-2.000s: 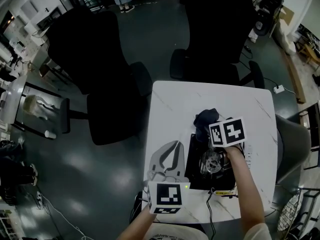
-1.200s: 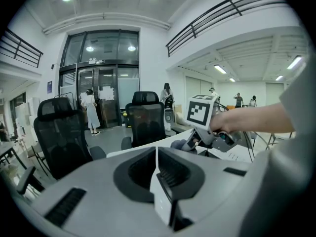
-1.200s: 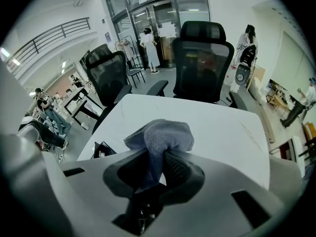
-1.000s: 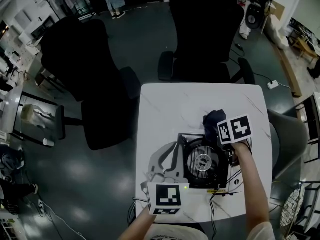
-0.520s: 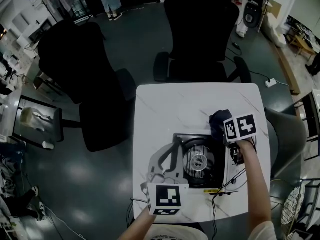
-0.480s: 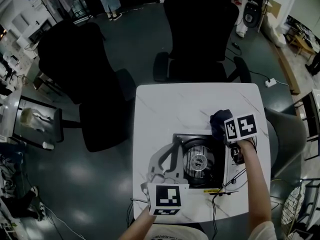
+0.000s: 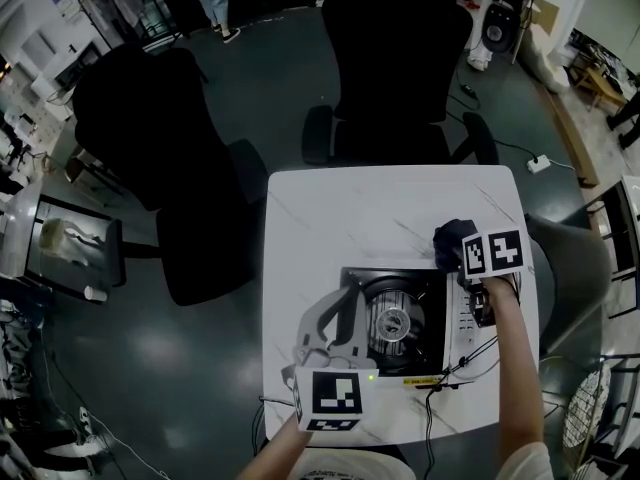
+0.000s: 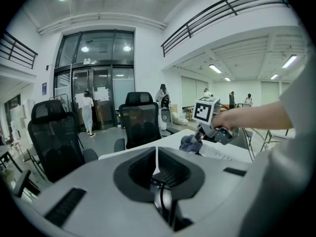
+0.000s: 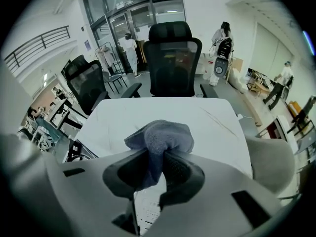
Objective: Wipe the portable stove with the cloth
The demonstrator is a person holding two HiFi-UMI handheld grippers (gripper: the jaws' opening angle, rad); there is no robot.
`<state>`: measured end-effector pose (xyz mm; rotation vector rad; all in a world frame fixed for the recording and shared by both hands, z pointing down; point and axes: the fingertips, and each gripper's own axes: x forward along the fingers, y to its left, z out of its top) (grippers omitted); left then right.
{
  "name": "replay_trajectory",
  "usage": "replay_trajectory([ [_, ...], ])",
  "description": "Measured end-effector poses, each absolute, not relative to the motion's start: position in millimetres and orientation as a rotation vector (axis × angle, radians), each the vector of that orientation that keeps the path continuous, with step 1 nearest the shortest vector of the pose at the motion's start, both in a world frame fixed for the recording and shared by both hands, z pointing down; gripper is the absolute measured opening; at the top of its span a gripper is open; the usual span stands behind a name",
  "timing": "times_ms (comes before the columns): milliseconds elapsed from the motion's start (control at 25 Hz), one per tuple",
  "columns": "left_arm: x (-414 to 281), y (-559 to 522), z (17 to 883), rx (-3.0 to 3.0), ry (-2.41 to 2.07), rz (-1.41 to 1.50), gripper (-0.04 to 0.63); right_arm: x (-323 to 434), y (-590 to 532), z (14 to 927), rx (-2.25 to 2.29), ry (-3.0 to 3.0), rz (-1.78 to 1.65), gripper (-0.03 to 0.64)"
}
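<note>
The black portable stove [image 7: 405,318] with its round burner [image 7: 397,320] sits on the white table [image 7: 380,208], near its front right. My right gripper [image 7: 462,258] is shut on a dark cloth [image 7: 452,238] at the stove's far right corner. In the right gripper view the bunched cloth [image 9: 160,135] sticks out beyond the gripper [image 9: 157,154], above the table top. My left gripper [image 7: 347,296] lies at the stove's left edge, shut and with nothing in it [image 8: 157,154]. From the left gripper view, the right gripper [image 8: 212,131] and the cloth [image 8: 189,143] show ahead.
Two black office chairs [image 7: 400,58] [image 7: 160,148] stand behind and to the left of the table, a grey seat [image 7: 560,268] to its right. Cables [image 7: 450,373] run along the stove's front edge. People stand far off [image 9: 129,48].
My right gripper has carried the cloth from over the burner to the stove's far right corner. The left gripper has stayed at the stove's left edge.
</note>
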<state>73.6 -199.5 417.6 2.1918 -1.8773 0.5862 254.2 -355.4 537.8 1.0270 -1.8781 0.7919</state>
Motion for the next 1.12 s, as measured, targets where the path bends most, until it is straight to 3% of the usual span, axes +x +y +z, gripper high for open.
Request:
replay_trajectory([
  [1120,83.3,-191.7,414.9,2.228,-1.858,0.577,0.023,288.2,-345.9,530.9,1.232,-1.845,0.739,0.089],
])
